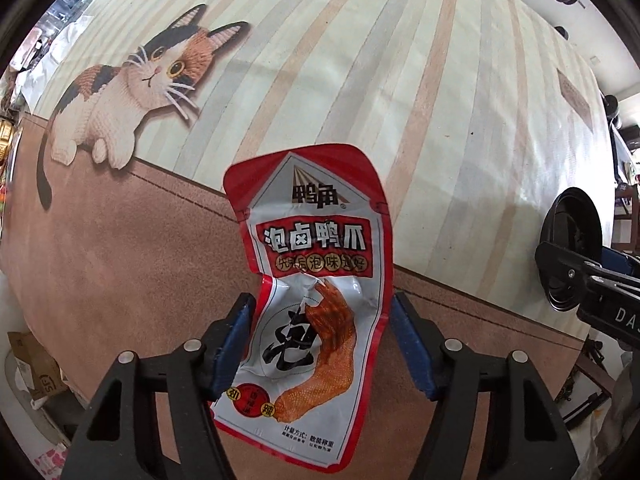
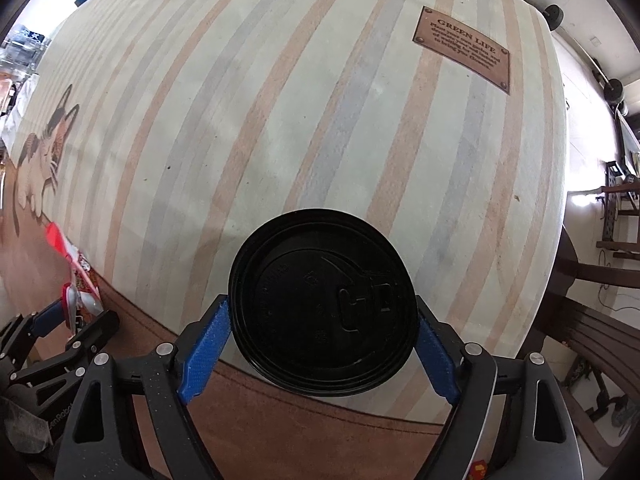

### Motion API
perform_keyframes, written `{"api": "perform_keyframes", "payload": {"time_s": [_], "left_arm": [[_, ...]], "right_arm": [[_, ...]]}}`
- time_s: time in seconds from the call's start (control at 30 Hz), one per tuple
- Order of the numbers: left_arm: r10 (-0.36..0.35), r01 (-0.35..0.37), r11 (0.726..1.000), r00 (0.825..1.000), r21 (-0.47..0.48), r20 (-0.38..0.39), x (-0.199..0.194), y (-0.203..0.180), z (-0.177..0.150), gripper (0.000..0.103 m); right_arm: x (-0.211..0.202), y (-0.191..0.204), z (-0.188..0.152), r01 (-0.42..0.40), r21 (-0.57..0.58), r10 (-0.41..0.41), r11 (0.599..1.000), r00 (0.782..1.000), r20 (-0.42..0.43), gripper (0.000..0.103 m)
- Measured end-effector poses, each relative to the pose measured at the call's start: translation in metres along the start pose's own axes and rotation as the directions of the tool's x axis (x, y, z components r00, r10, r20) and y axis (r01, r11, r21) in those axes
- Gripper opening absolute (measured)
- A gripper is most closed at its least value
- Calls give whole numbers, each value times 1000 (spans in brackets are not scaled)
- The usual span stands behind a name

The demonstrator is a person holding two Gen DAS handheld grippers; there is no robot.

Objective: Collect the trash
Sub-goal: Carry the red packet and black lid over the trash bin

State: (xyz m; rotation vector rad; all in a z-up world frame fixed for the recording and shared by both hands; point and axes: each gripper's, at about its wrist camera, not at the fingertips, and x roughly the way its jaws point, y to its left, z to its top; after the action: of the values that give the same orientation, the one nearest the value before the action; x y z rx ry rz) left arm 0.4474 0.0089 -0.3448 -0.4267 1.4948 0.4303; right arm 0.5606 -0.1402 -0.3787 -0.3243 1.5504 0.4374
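A crumpled red and white snack wrapper [image 1: 316, 280] with a duck-foot picture hangs between the blue pads [image 1: 236, 336] of my left gripper [image 1: 322, 310], which is shut on its two side edges above the table. A round black cup lid [image 2: 320, 300] is gripped by its rim in my right gripper [image 2: 322, 306], both blue pads pressing on it. In the left wrist view the lid [image 1: 570, 240] shows at the right edge. The wrapper [image 2: 74, 264] appears at the lower left of the right wrist view.
Below lies a striped tablecloth [image 1: 360, 80] with a brown border, a printed calico cat [image 1: 132, 92] and a brown "GREEN LIFE" label [image 2: 464, 48]. Dark wooden seating [image 2: 592, 320] stands past the table's right edge. A cardboard box [image 1: 36, 364] sits on the floor at left.
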Motion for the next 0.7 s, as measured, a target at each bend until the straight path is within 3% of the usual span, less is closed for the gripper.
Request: {"api": "perform_keyframes", "payload": {"time_s": [0.3, 0.57, 0.7], "left_arm": [[-82, 88, 993, 994, -77, 75, -44, 20, -22, 65], [-136, 165, 974, 974, -155, 184, -94, 61, -64, 65], [-163, 208, 956, 963, -205, 215, -94, 87, -86, 65]], "right_arm": [[-30, 14, -19, -62, -19, 62, 998, 997, 37, 87], [-66, 46, -36, -107, -78, 113, 991, 990, 80, 87], [-79, 73, -50, -115, -128, 127, 985, 987, 94, 87]]}}
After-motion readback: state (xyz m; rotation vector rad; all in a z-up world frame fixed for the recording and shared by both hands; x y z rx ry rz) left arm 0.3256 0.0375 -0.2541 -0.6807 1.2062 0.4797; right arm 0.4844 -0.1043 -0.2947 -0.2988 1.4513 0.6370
